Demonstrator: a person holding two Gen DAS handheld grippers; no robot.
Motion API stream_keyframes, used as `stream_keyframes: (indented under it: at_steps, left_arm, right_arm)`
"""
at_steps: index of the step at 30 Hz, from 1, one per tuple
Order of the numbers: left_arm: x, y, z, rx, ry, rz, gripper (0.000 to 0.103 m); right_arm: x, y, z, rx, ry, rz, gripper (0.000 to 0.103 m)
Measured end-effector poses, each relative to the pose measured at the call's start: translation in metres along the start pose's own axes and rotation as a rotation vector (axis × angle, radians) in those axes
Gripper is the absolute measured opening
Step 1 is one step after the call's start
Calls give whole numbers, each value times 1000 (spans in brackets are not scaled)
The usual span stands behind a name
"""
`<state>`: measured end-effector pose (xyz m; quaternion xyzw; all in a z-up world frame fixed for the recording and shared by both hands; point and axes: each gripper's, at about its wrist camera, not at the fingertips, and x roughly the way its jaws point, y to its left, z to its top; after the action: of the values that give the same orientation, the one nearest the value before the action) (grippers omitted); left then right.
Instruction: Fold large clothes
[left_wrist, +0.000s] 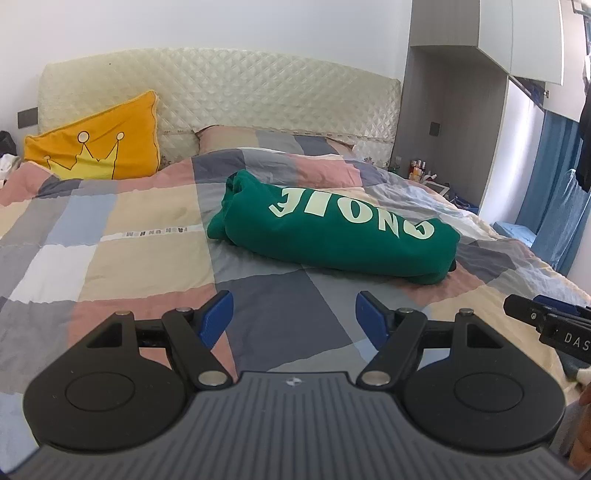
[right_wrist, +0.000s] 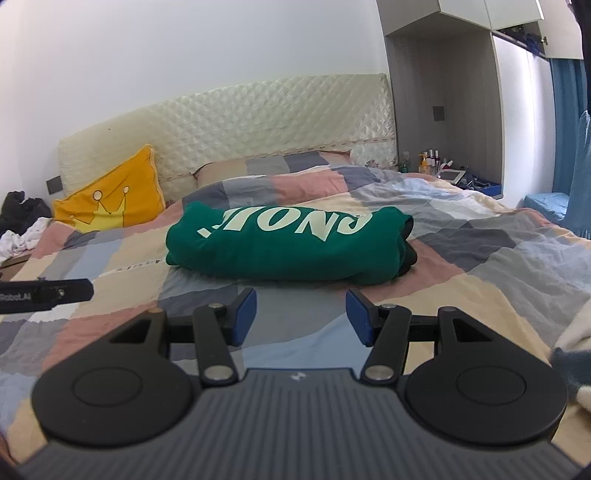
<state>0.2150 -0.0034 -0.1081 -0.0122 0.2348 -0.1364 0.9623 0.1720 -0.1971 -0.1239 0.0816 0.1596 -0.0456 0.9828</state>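
While both the left gripper and right gripper stand apart and empty, the folded green sweatshirt lies crosswise mid-frame, nearer the right one.

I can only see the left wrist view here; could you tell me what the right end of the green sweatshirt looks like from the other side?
Observer: In the right wrist view the green sweatshirt shows its folded layers at the right end, with a dark lining in the opening.
Operator: Thank you. Is the right gripper holding anything?
Observer: No, the right gripper is open, with only the quilt between its fingers, short of the sweatshirt.
Operator: Is anything lying past the yellow pillow on the left?
Observer: Yes, beside the yellow pillow there is a pile of dark and white clothes at the bed's edge.
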Motion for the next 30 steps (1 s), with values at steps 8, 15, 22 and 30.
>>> stream_keyframes:
  at_steps: [8, 15, 22, 30]
  left_arm:
    - [-2, 0, -3, -12, -4, 5, 79]
    - [-3, 1, -3, -14, -1, 7, 86]
    - [-5, 3, -4, -20, -3, -1, 98]
    - [-10, 3, -4, -24, -9, 22, 101]
  right_arm:
    - [-3, 1, 0, -13, -18, -29, 58]
    - [-6, 3, 0, -27, -37, -50, 58]
    - [-9, 0, 1, -16, -58, -77, 60]
    - [-12, 3, 0, -28, -88, -67, 103]
